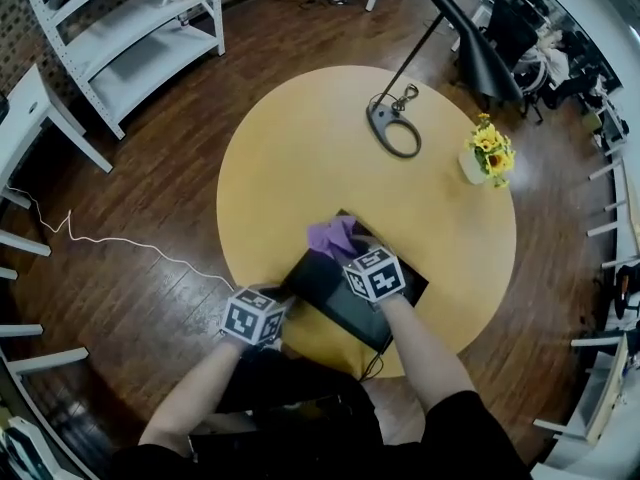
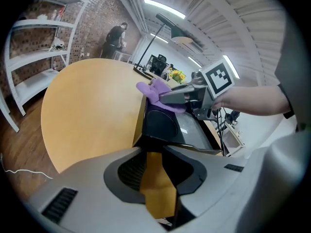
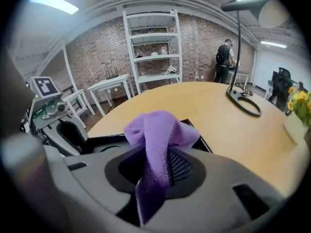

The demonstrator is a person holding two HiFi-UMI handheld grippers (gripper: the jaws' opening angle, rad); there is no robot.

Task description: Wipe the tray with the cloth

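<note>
The purple fleecy cloth (image 3: 158, 125) has a soft, napped pile and is matt all over. The black rectangular tray (image 2: 177, 130) looks like hard plastic, smooth and glossy enough to catch pale reflections (its outer wall picks up the table's yellow). The round yellow-tan table (image 1: 300, 148) is smooth and matt, wood-like with no grain to be made out. The left gripper (image 2: 155, 152) and right gripper (image 3: 158, 154) have grey matt plastic shells; the right one's dark inner pad (image 3: 179, 167) shows a fine mesh texture. The dark brown plank floor (image 1: 130, 308) is wood with a low sheen, and the red-brown brick wall (image 3: 97, 57) looks rough.
</note>
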